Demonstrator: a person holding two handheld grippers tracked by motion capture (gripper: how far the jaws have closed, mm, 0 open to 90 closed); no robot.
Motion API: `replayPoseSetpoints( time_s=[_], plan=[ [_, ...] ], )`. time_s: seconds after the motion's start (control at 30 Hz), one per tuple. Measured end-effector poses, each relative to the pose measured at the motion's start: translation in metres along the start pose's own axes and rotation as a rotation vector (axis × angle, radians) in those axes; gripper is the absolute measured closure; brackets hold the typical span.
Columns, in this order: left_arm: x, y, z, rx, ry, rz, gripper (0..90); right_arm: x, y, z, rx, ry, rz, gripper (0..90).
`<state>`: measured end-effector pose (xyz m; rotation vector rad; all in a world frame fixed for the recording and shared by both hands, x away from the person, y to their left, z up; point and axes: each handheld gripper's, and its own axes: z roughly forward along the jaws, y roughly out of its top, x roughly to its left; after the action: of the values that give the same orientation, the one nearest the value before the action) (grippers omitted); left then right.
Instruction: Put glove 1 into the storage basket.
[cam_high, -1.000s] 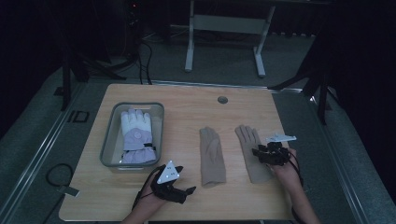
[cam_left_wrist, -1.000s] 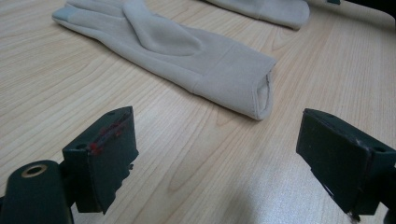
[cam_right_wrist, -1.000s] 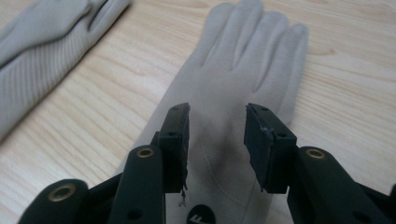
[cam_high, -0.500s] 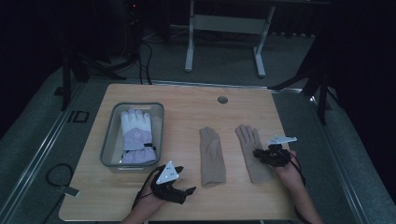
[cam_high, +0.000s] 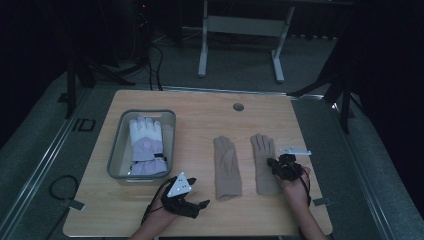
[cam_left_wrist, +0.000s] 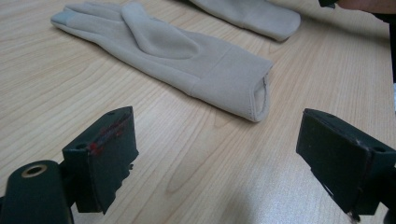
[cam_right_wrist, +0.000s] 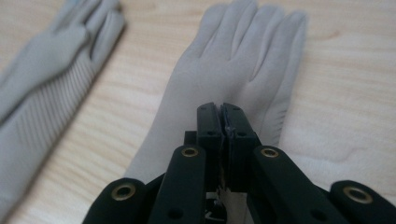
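Note:
Two beige gloves lie flat, side by side, at the middle of the wooden table: the left glove (cam_high: 226, 167) and the right glove (cam_high: 261, 150). My right gripper (cam_high: 278, 169) is shut and sits low over the right glove's palm (cam_right_wrist: 233, 65), its jaws pressed together (cam_right_wrist: 223, 122). I cannot tell whether any fabric is pinched. My left gripper (cam_high: 199, 195) rests near the front edge with its jaws wide open (cam_left_wrist: 233, 154) and nothing between them. It faces the open cuff of the left glove (cam_left_wrist: 187, 60), a short way off.
A grey bin (cam_high: 116, 150) at the table's left holds white and lavender gloves (cam_high: 146, 145). A round cable hole (cam_high: 238, 107) sits near the far edge. Beyond the table stands a metal frame (cam_high: 240, 30).
My right gripper has shifted slightly left, further onto the right glove. The left gripper and both gloves have stayed put.

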<state>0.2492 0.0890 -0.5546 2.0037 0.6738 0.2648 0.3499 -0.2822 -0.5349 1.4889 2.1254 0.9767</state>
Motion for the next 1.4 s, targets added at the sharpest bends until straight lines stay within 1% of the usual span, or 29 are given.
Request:
replayPoseSetpoints(
  time_s=[0.1, 0.23, 0.4, 0.53, 0.6, 0.63, 0.73, 0.9, 1.03, 1.07, 1.1, 1.23, 1.3, 1.37, 1.4],
  plan=[
    [0.000, 0.000, 0.000, 0.001, 0.001, 0.000, 12.3, 0.005, 0.008, -0.005, -0.022, -0.001, 0.027, 87.0],
    [0.000, 0.000, 0.000, 0.002, 0.001, 0.000, 12.3, 0.013, 0.019, -0.014, -0.060, -0.009, 0.050, 86.9],
    [0.000, 0.000, -0.001, 0.000, 0.002, 0.000, 12.3, 0.021, 0.033, -0.024, -0.109, -0.005, 0.085, 87.0],
    [0.001, 0.000, -0.001, 0.001, 0.003, 0.000, 12.3, 0.030, 0.043, -0.027, -0.134, 0.000, 0.084, 87.0],
    [0.001, 0.000, -0.001, 0.001, 0.005, 0.001, 12.3, 0.036, 0.047, -0.028, -0.144, 0.013, 0.088, 87.0],
    [0.001, 0.000, -0.001, -0.001, 0.005, 0.000, 12.3, 0.039, 0.049, -0.028, -0.148, 0.021, 0.096, 87.0],
    [0.001, 0.000, -0.002, 0.000, 0.007, 0.001, 12.3, 0.052, 0.055, -0.028, -0.162, 0.033, 0.092, 87.0],
    [0.001, 0.001, -0.003, -0.002, 0.008, 0.004, 12.3, 0.076, 0.060, -0.024, -0.165, 0.065, 0.092, 86.9],
    [0.001, 0.001, -0.004, -0.008, 0.010, 0.005, 12.3, 0.094, 0.062, -0.021, -0.168, 0.073, 0.080, 86.9],
    [0.001, 0.001, -0.004, -0.009, 0.010, 0.006, 12.3, 0.097, 0.062, -0.020, -0.166, 0.073, 0.070, 86.9],
    [0.001, 0.001, -0.004, -0.010, 0.010, 0.006, 12.3, 0.101, 0.061, -0.019, -0.162, 0.081, 0.074, 86.9],
    [0.001, 0.001, -0.005, -0.011, 0.011, 0.008, 12.3, 0.113, 0.055, -0.010, -0.143, 0.091, 0.065, 86.9],
    [0.001, 0.001, -0.005, -0.012, 0.010, 0.007, 12.3, 0.117, 0.049, -0.003, -0.124, 0.086, 0.059, 86.8],
    [0.001, 0.001, -0.005, -0.013, 0.011, 0.009, 12.3, 0.119, 0.042, 0.003, -0.099, 0.093, 0.071, 86.8],
    [0.001, 0.001, -0.005, -0.013, 0.010, 0.008, 12.3, 0.120, 0.039, 0.007, -0.087, 0.096, 0.069, 86.8]
  ],
)
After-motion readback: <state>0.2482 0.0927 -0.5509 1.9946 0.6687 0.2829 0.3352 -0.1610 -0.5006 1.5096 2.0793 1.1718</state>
